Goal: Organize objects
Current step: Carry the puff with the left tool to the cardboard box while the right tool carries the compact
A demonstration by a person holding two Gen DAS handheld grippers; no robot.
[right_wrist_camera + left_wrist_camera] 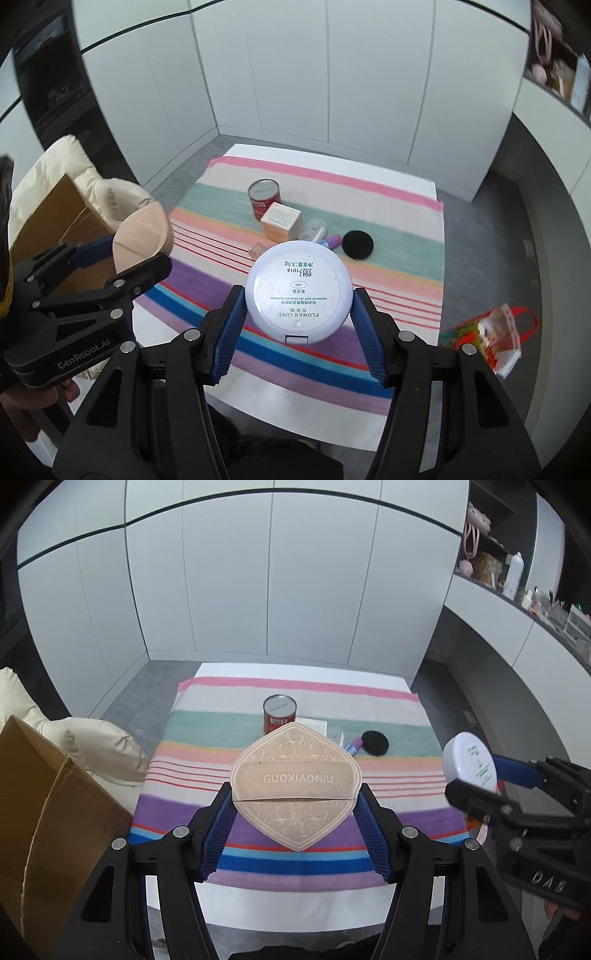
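My left gripper (295,794) is shut on a beige diamond-shaped powder puff (295,782) and holds it above the striped cloth (221,723). It also shows in the right wrist view (142,236). My right gripper (297,295) is shut on a round white compact (297,291), bottom label up, held above the cloth; the compact also shows in the left wrist view (469,760). On the cloth lie a red can (263,199), a small box (280,221), a clear case (313,229), a purple tube (332,242) and a black round puff (357,244).
A cardboard box (40,805) stands left of the table beside a cream cushion (99,749). A colourful bag (487,332) lies on the floor to the right. White cabinets stand behind the table; cluttered shelves (517,576) are at the far right.
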